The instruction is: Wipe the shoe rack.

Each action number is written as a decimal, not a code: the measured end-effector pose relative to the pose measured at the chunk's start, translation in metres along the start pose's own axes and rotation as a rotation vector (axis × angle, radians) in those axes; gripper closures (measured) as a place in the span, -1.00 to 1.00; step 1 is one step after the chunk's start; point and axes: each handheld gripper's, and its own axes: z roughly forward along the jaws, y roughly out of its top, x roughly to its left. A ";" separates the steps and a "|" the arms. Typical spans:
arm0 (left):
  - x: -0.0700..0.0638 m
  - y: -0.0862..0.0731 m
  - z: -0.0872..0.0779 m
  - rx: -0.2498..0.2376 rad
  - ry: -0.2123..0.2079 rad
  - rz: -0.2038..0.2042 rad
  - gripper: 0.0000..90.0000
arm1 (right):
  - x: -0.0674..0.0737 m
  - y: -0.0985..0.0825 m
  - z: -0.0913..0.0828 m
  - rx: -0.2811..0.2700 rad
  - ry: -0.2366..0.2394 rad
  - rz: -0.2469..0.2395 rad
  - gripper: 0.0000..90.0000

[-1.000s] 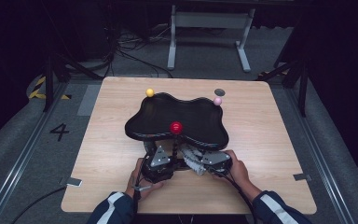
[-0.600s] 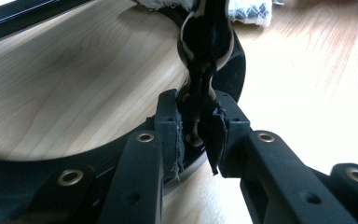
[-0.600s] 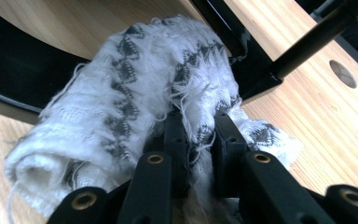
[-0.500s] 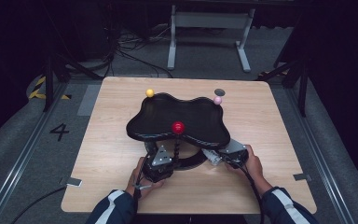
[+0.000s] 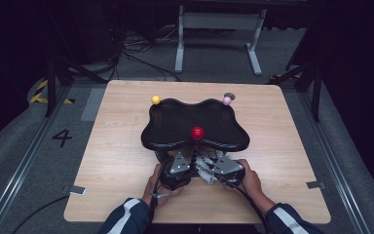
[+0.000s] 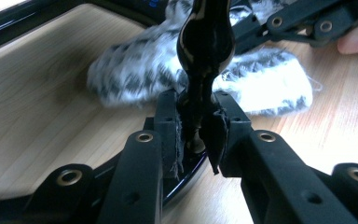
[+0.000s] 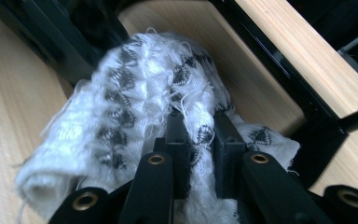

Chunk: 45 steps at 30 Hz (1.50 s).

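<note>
The person is working at the near edge of a wooden table [image 5: 126, 146], where a glossy black tray [image 5: 175, 126] with a wavy outline is sitting, and a red ball [image 5: 197, 132] is resting inside it. The left gripper [image 6: 196, 122] is closed tight on the thin near rim of the tray, with both pads pressing on the shiny black edge; its jaws have just been closing there. The right gripper [image 7: 200, 135] is closed as well, pinching a fold of a white cloth with grey pattern [image 7: 135, 112], which is lying bunched on the table just beside the tray's near edge, between the two hands. The cloth is looking soft, light and loosely woven, with frayed threads, so it will probably sag and stretch when lifted; taking a thick fold, as now, seems safer than taking a loose edge. The tray is looking stiff and smooth, and I judge it slippery, so the rim needs a firm hold and the tray should stay level, otherwise the ball will be rolling. A yellow ball [image 5: 156, 99] and a pink ball [image 5: 227, 100] are lying at the far side of the tray.
</note>
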 end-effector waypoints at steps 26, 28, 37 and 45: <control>-0.003 0.006 0.006 0.005 -0.021 0.034 0.67 | -0.041 -0.036 -0.007 0.103 -0.091 0.084 0.77; -0.007 0.005 0.009 -0.008 -0.033 0.005 0.66 | -0.039 -0.035 -0.009 0.110 -0.074 0.096 0.77; -0.008 0.011 0.011 0.013 -0.008 0.050 0.57 | -0.014 -0.011 -0.013 0.062 -0.033 0.037 0.77; 0.000 0.007 -0.006 0.001 -0.056 0.045 0.54 | -0.014 -0.010 -0.012 0.081 -0.041 0.011 0.78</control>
